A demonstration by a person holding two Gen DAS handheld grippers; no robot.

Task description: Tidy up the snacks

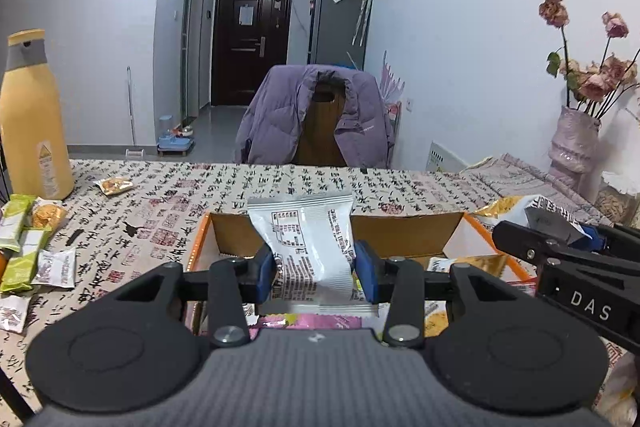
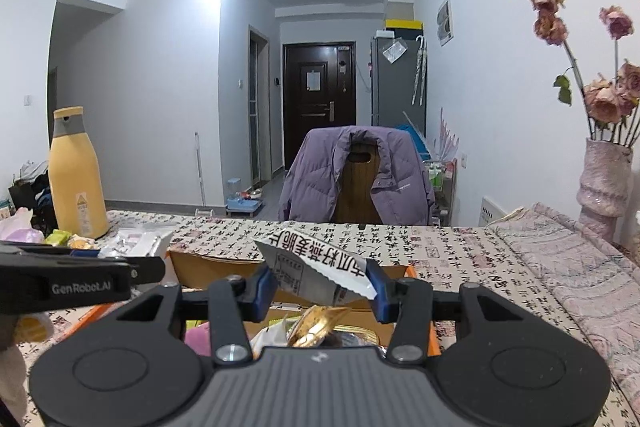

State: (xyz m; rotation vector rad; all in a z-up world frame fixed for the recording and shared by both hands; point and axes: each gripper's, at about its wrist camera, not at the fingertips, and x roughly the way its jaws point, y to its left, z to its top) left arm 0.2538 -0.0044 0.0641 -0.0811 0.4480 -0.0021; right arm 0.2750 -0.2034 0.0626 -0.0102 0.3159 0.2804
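My left gripper [image 1: 316, 267] is shut on a white snack packet [image 1: 308, 239] with black print, held upright over an open cardboard box [image 1: 400, 231] with an orange rim. My right gripper [image 2: 320, 285] is shut on a white and gold snack packet [image 2: 320, 271], tilted, above the same box [image 2: 208, 265]. The box holds several packets, pink and yellow among them [image 1: 464, 263]. The right gripper also shows at the right in the left wrist view [image 1: 560, 243]. The left gripper shows at the left in the right wrist view [image 2: 80, 275].
Several loose snack packets [image 1: 28, 247] lie on the calligraphy-print tablecloth [image 1: 168, 195] at left, beside a tall yellow bottle [image 1: 32, 123]. A pink vase with dried roses [image 1: 572, 143] stands at right. A chair with a purple jacket [image 1: 316, 115] sits behind the table.
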